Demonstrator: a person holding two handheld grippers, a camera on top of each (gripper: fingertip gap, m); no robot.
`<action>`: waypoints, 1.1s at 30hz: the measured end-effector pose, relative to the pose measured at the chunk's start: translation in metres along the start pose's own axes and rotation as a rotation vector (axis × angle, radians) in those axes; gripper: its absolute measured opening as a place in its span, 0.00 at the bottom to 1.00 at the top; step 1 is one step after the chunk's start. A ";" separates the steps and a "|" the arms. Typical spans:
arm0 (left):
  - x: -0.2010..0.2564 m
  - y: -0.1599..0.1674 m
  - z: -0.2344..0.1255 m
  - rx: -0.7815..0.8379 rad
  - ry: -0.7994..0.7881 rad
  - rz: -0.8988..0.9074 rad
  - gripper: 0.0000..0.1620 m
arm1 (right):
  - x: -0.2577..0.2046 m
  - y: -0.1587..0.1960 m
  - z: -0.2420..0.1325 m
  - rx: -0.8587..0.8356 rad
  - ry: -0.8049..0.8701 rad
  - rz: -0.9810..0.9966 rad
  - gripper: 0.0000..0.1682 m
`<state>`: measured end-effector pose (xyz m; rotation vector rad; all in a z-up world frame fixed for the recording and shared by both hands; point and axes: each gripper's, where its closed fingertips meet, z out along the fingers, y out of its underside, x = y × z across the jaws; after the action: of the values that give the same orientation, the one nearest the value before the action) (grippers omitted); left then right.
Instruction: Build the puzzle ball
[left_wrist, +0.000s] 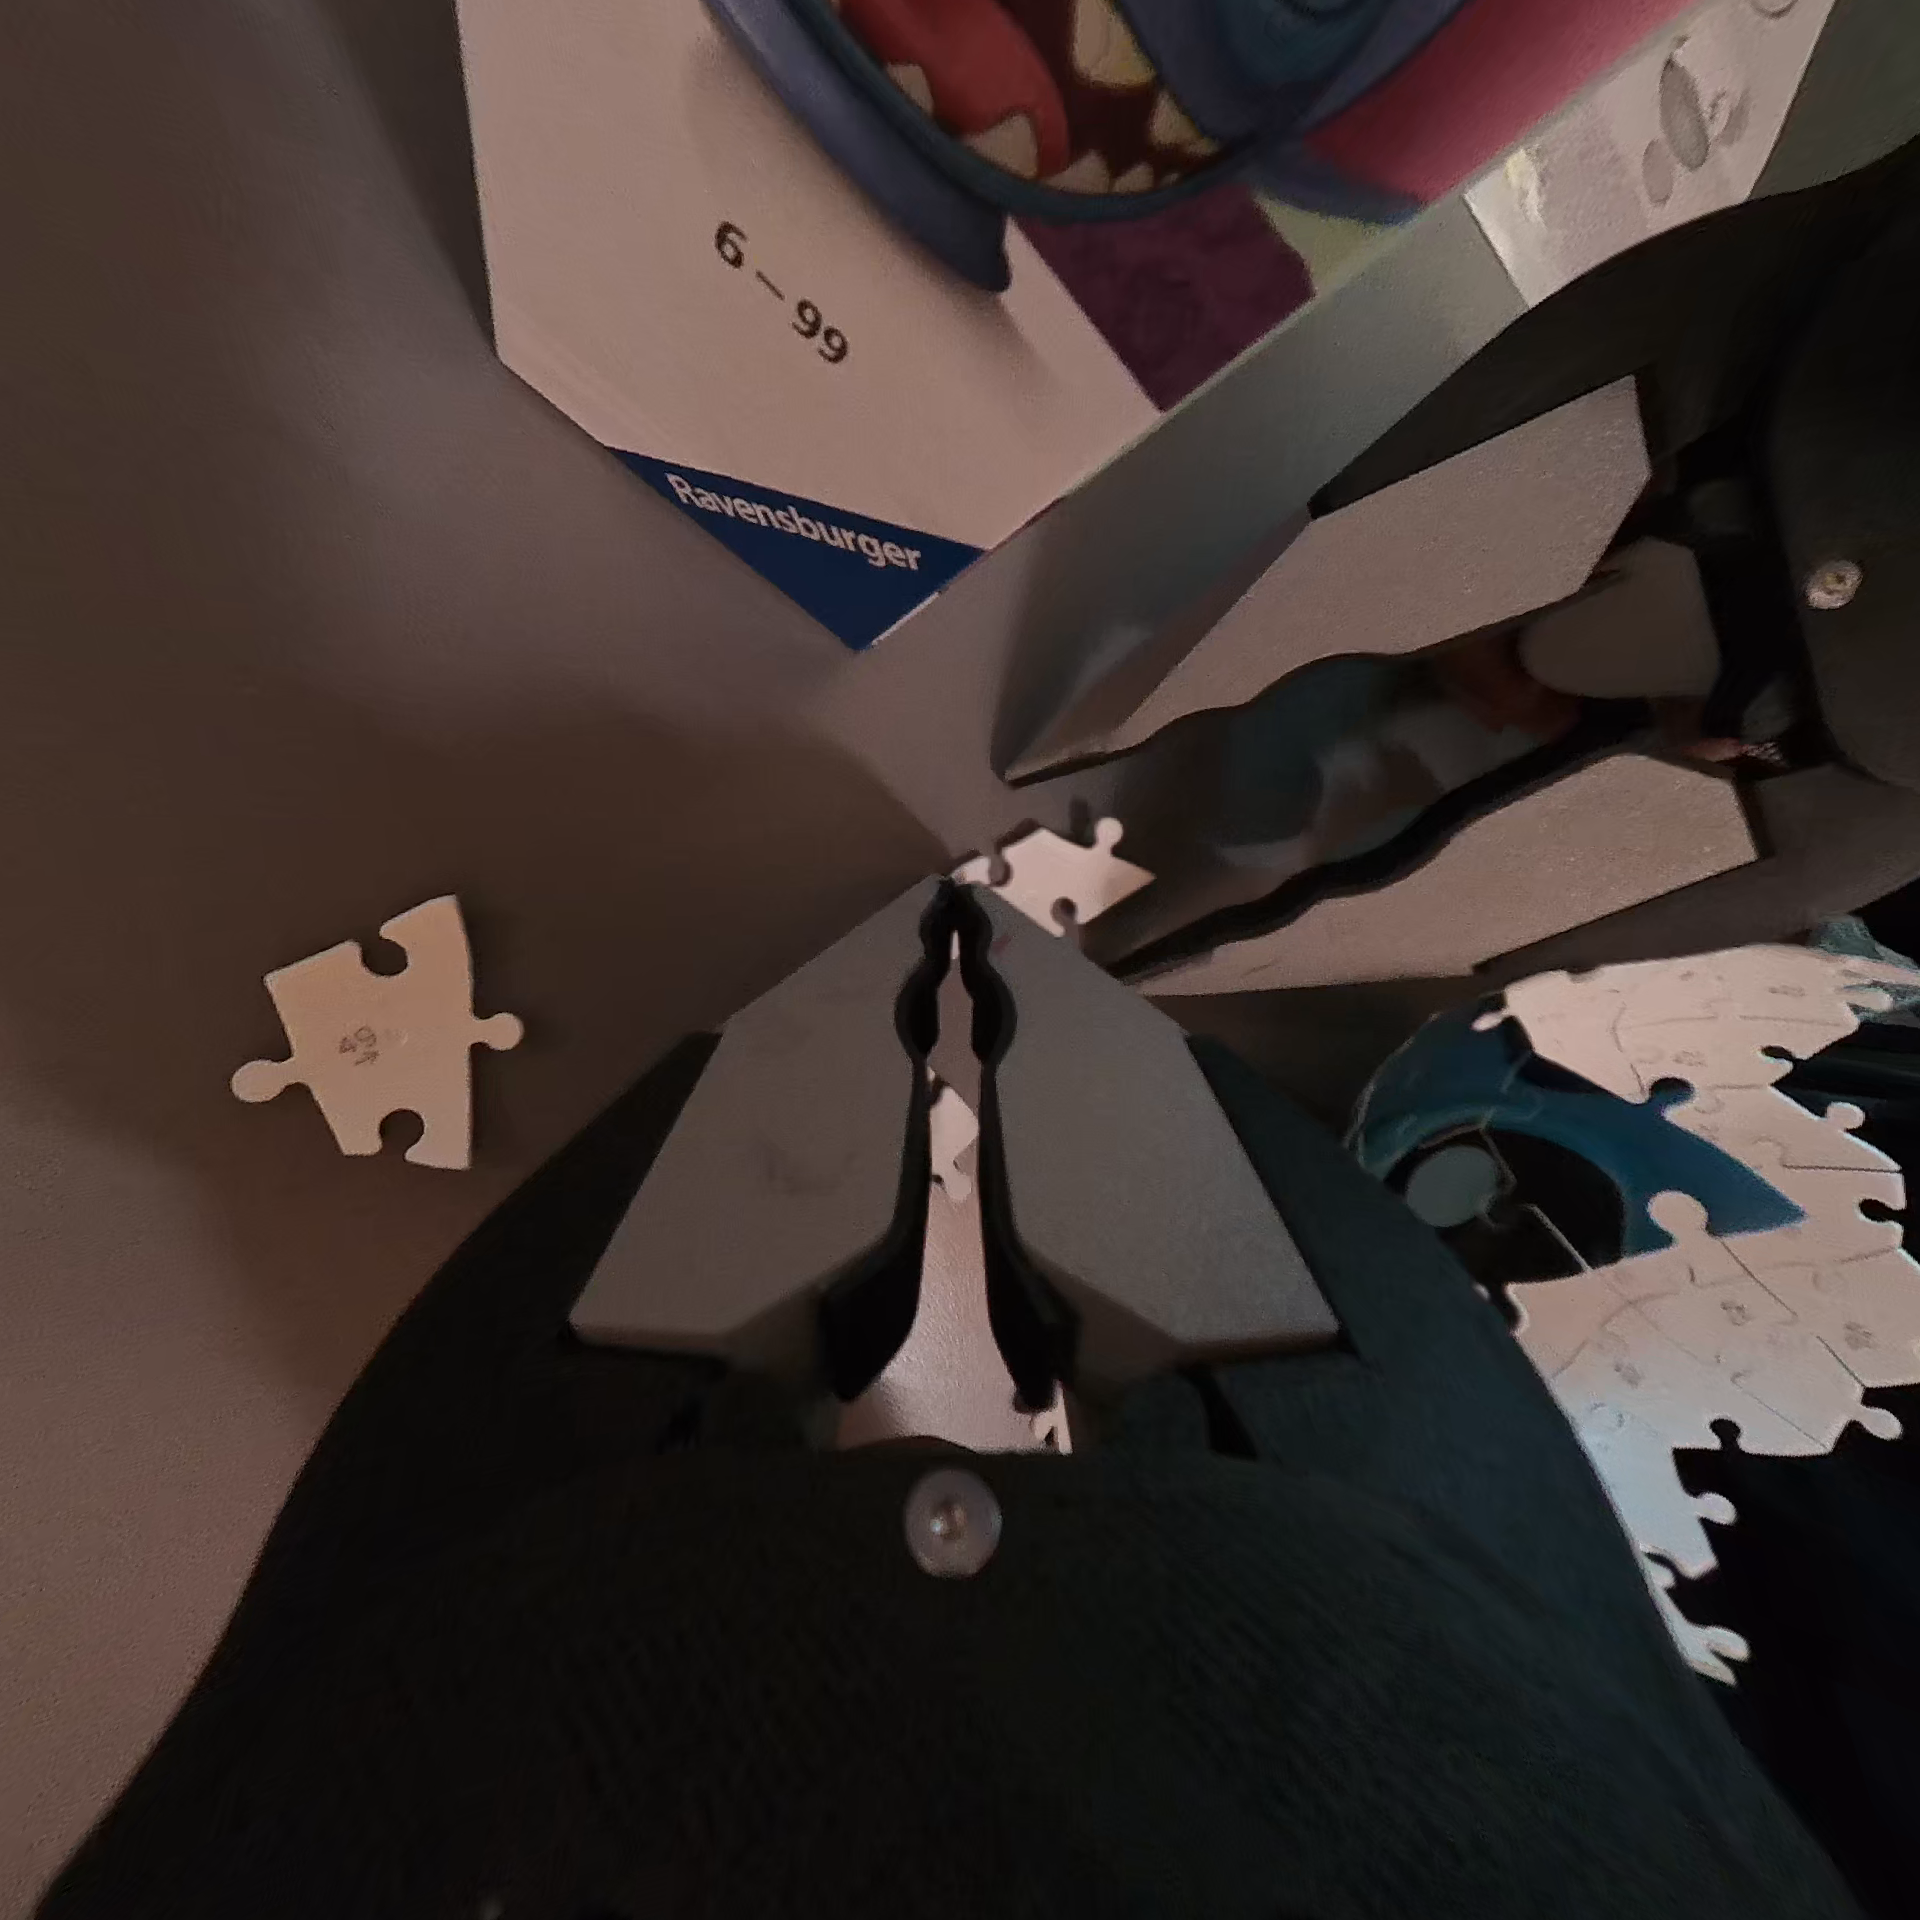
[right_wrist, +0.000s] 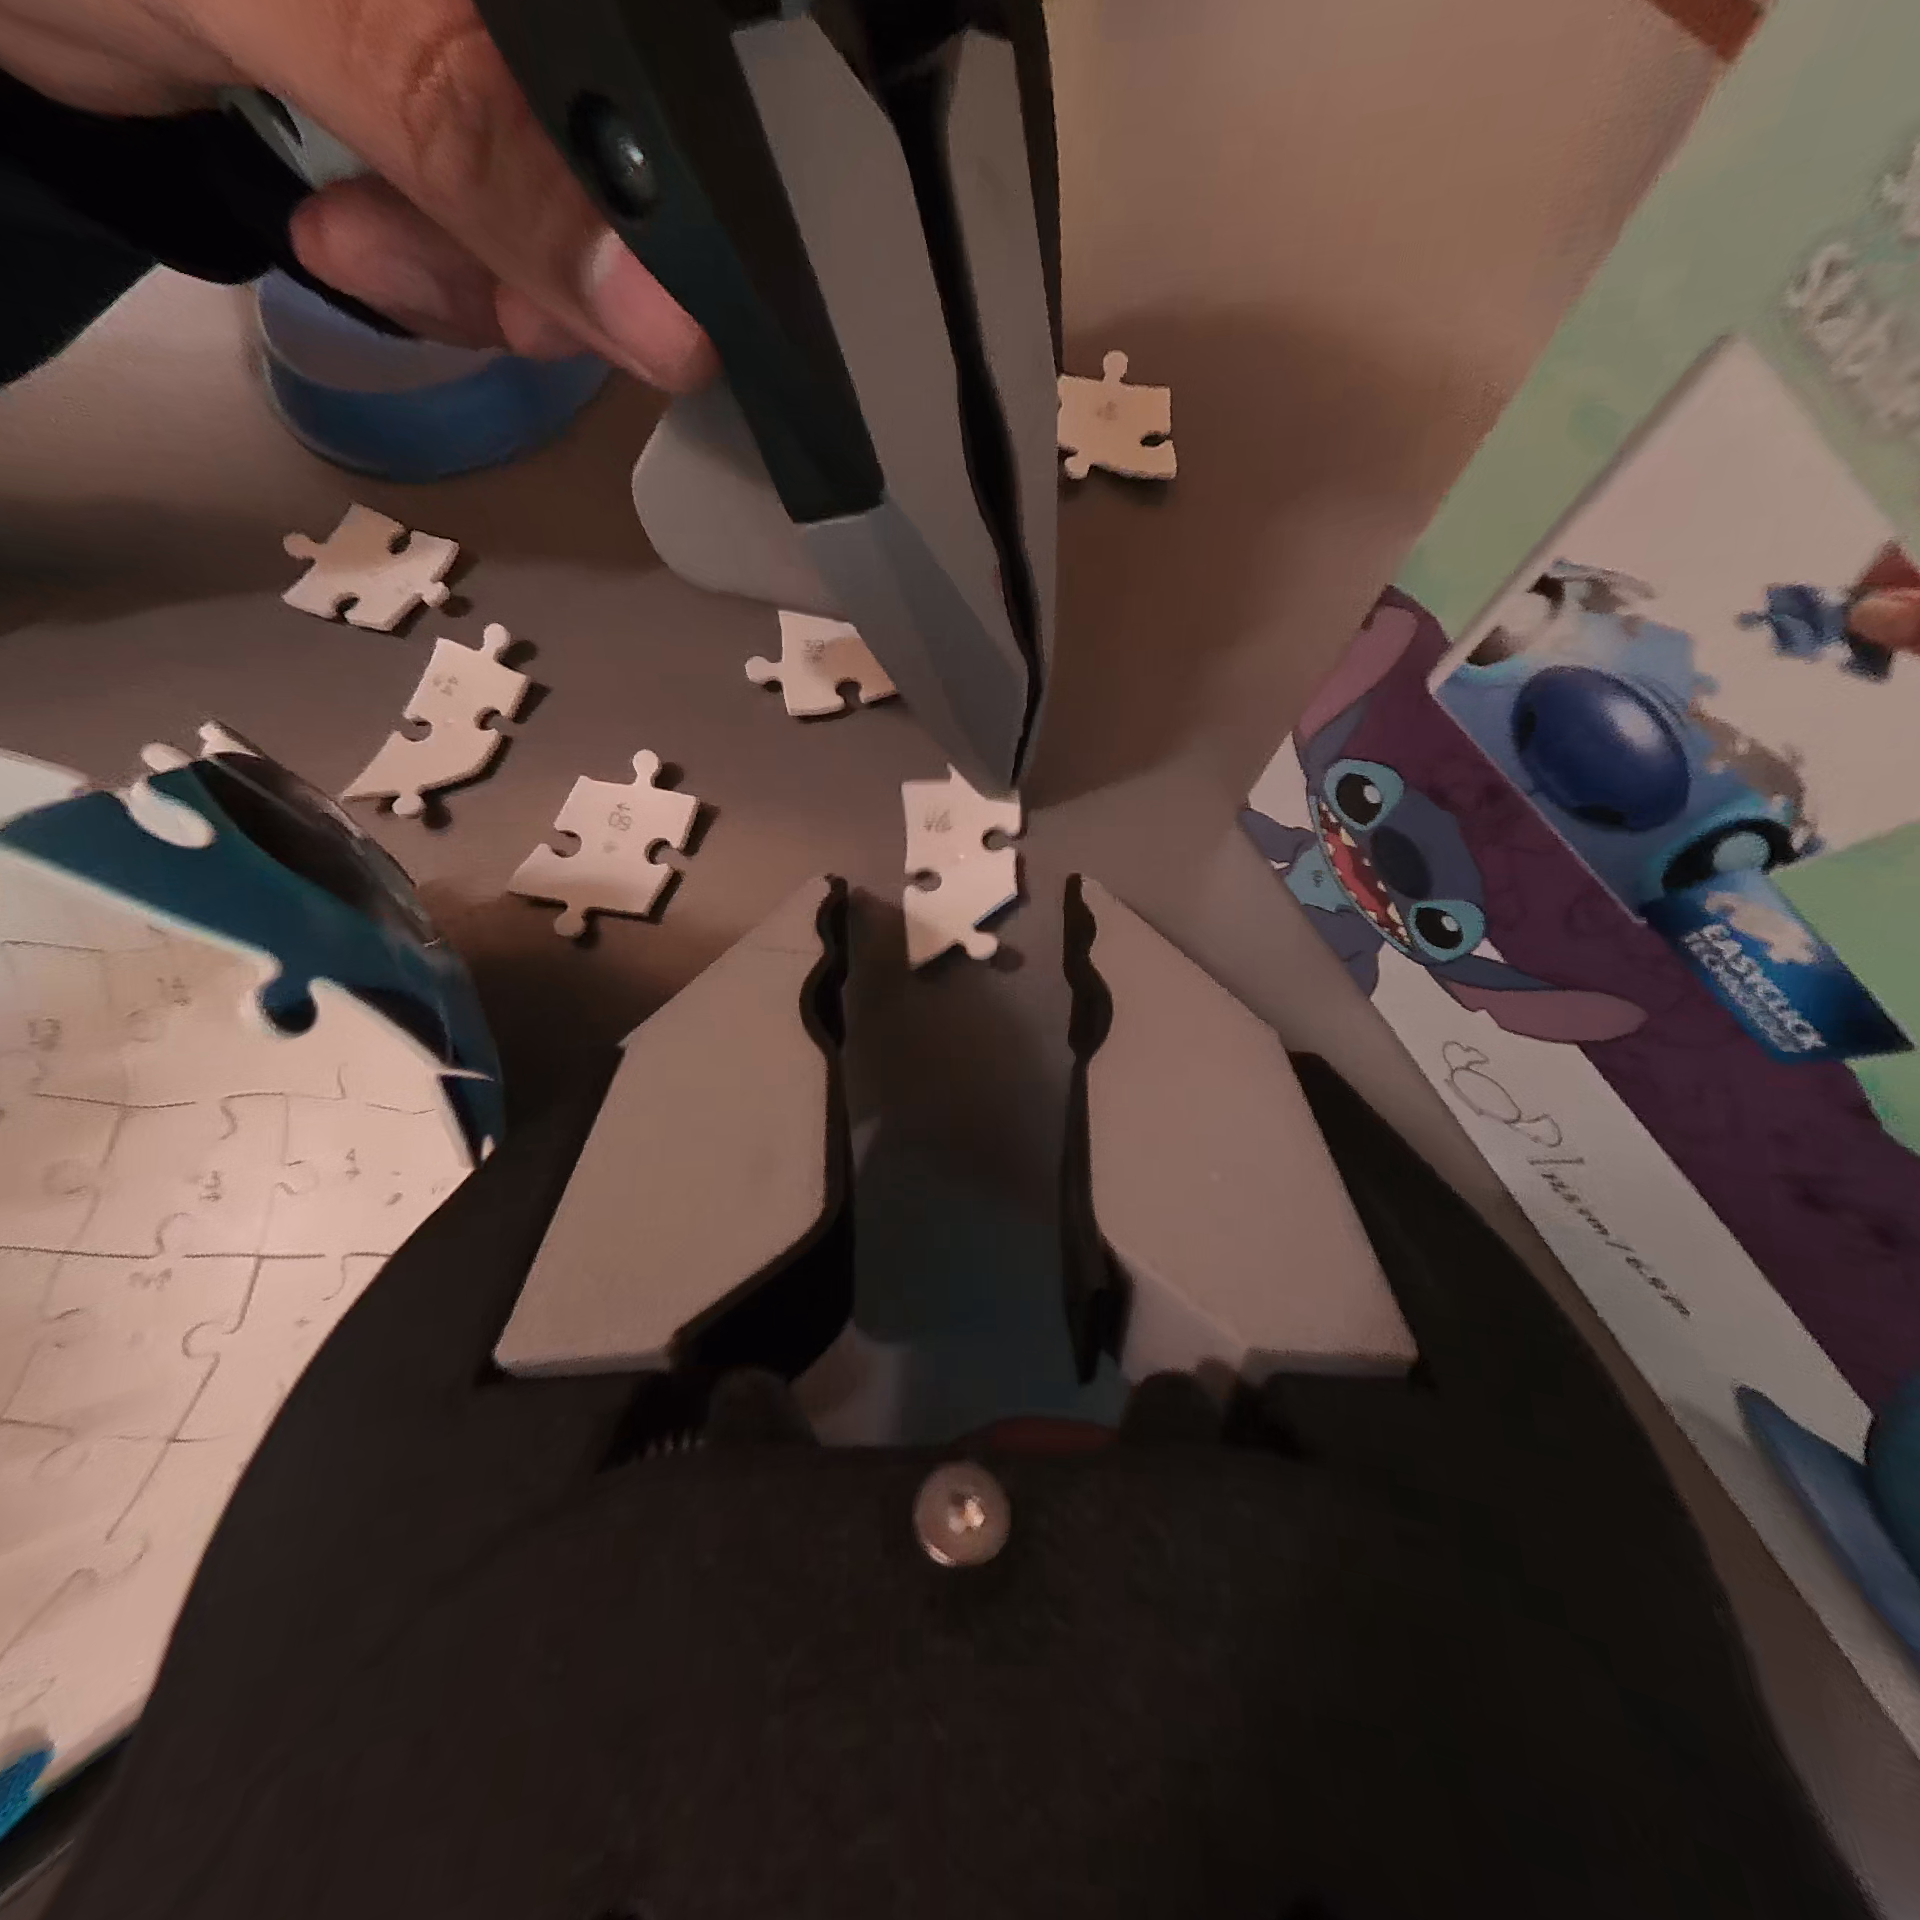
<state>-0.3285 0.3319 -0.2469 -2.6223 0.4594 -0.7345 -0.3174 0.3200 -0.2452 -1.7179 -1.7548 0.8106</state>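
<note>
Pictured at the bench (right_wrist: 1143, 623): right gripper (right_wrist: 954, 883), nearest the lens, jaws apart and holding nothing, lined up on a white puzzle piece (right_wrist: 956, 868) lying face down just past its tips at 12 o'clock. Left gripper (right_wrist: 1013, 774) dropping in from 12 o'clock, jaws together, its tip at the far edge of that same piece; whether pinching the edge or only pinning it, impossible to tell from either view. Part-built puzzle ball (right_wrist: 135, 1143) at 9 o'clock in the right wrist view, pale inner faces up, blue rim showing, open along its notched edge. Four more loose pieces (right_wrist: 613, 842) scattered face down from 10 to 11 o'clock, another (right_wrist: 1117, 428) farther off beside the left gripper. Puzzle box (right_wrist: 1558, 935) lying flat at 3 o'clock. Farthest back, at 11 o'clock, a hand (right_wrist: 436, 177) on the left gripper's handle and a blue round object (right_wrist: 416, 405), possibly the ball's stand.

Step in hand, by the look of it: lifting one flat piece off the surface, midway through assembly. Next move likely calls for tipping an edge clear, closing the right jaws across it without bending it, then carrying it to the ball's open rim.
</note>
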 end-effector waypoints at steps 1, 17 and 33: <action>0.001 0.000 0.000 0.000 0.005 0.000 0.00 | 0.001 0.000 0.001 -0.004 0.014 -0.014 0.22; 0.001 -0.013 -0.027 0.101 0.043 -0.034 0.04 | 0.011 -0.009 -0.010 0.058 0.085 -0.097 0.11; 0.029 -0.029 -0.033 0.184 0.233 -0.076 0.13 | 0.019 -0.033 -0.036 0.199 0.215 -0.201 0.11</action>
<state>-0.3176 0.3368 -0.1960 -2.4051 0.3390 -1.0617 -0.3135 0.3400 -0.1968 -1.4170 -1.6112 0.6618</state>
